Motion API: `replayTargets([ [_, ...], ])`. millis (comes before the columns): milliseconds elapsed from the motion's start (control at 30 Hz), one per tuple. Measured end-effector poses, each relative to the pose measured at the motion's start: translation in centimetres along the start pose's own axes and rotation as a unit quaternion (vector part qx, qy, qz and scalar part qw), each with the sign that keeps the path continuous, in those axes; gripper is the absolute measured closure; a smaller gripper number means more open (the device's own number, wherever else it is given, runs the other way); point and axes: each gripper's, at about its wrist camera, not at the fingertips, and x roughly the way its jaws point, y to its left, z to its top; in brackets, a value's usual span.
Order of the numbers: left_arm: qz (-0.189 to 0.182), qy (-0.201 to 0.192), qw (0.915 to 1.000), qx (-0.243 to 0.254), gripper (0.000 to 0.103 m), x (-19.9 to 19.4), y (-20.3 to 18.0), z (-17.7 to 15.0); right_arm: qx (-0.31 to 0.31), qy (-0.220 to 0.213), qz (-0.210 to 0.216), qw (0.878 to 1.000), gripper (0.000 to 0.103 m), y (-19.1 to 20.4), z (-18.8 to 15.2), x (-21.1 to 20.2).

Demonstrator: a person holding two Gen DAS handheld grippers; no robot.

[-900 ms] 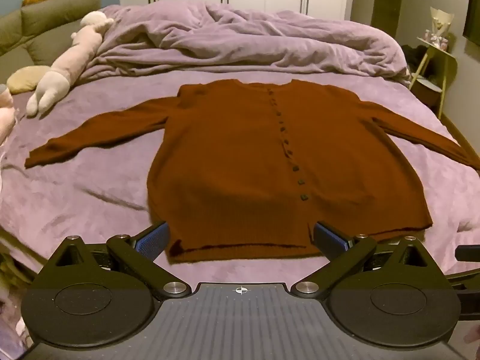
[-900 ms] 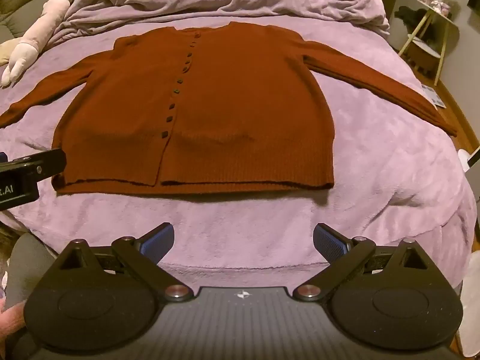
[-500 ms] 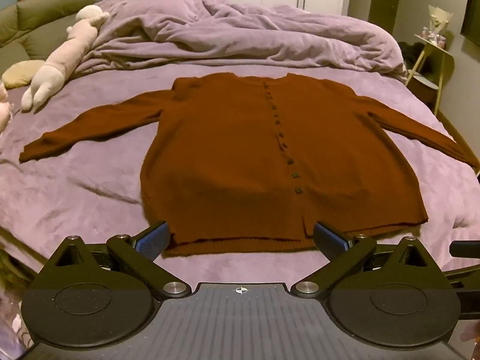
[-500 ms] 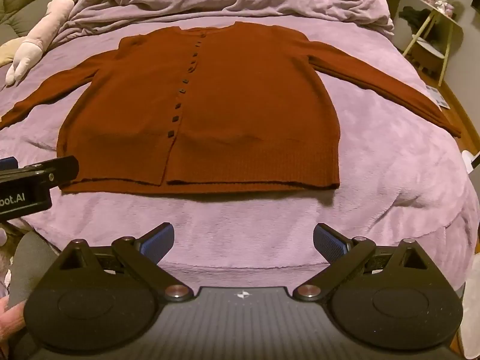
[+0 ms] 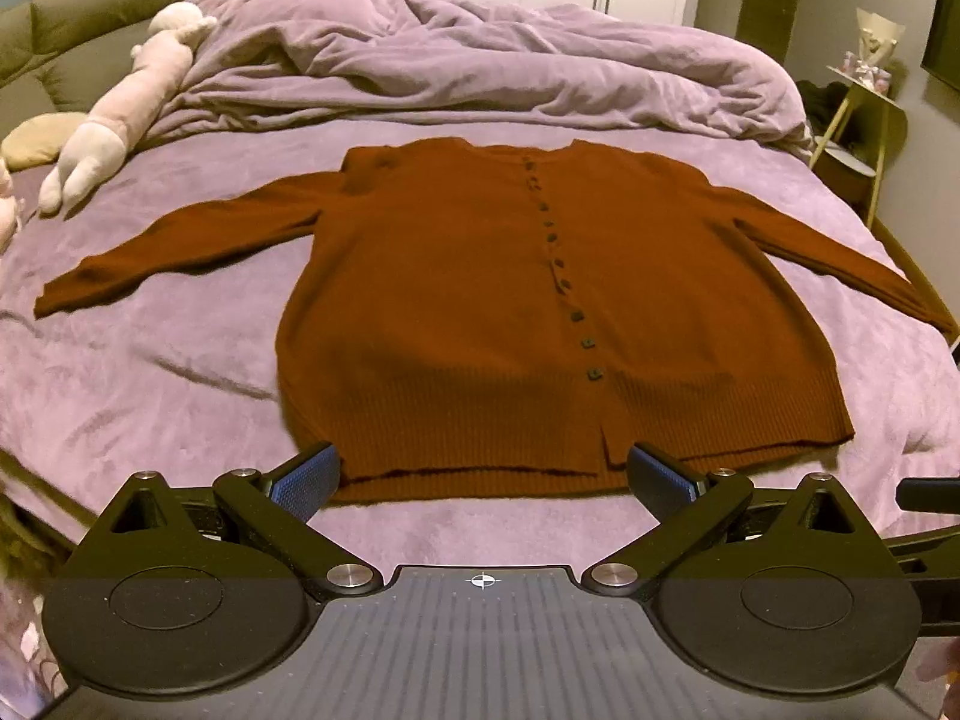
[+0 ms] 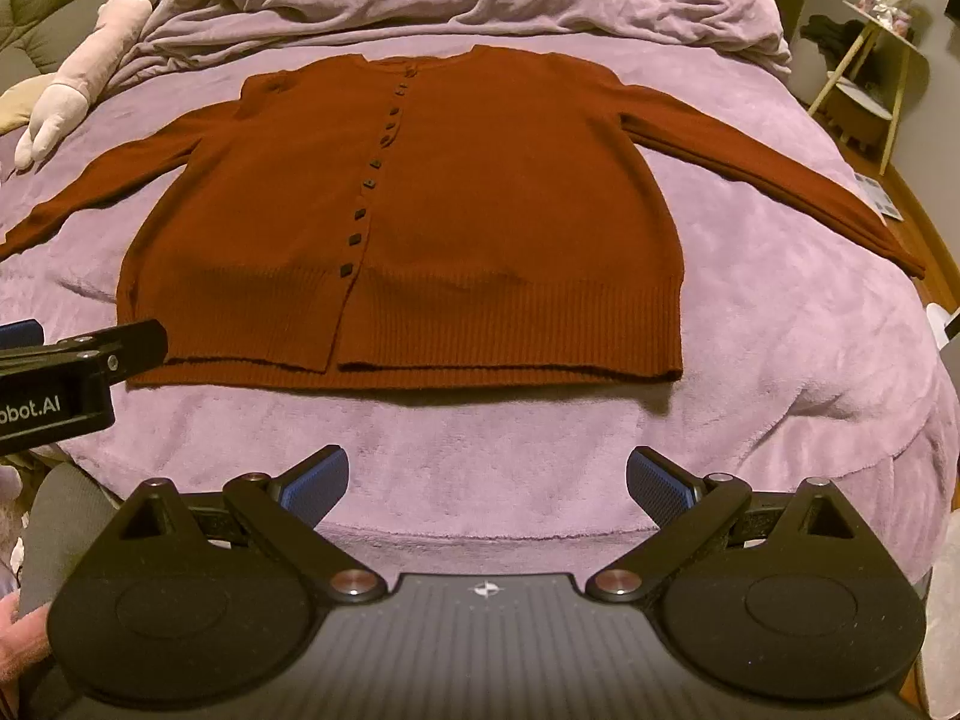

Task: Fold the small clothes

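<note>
The left gripper (image 5: 480, 471) hovers at the hem of the cardigan (image 5: 540, 312), jaws fully apart and empty. The cardigan lies flat, buttoned and face up on the bed (image 5: 150, 372), both sleeves spread outward; no fold is made yet. The right gripper (image 6: 487, 474) hangs short of the hem, jaws likewise apart and empty.

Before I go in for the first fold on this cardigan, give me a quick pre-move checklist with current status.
1. Cardigan lies flat, front up, buttoned: ok.
2. Both sleeves spread out to the sides, not tucked under: ok.
3. Left gripper jaws wide, nothing between them: ok.
4. Right gripper jaws wide, nothing between them: ok.
5. Hem within reach: left gripper sits at the hem, right one is short of it over bare blanket: not ok for the right.
6. Plush toy clear of the left sleeve: ok.
</note>
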Motion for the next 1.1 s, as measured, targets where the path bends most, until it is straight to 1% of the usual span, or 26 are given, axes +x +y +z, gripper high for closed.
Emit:
replayTargets([
  [667, 0.005, 0.018, 0.9998, -0.001, 0.000, 0.51, 0.18, -0.19, 0.008, 0.002, 0.003, 1.000, 0.004, -0.25, 0.08, 0.08],
  [1100, 0.011, 0.029, 0.9995, -0.003, 0.000, 0.77, 0.46, -0.61, 0.020, -0.005, 0.010, 1.000, 0.004, -0.79, 0.02, -0.16],
])
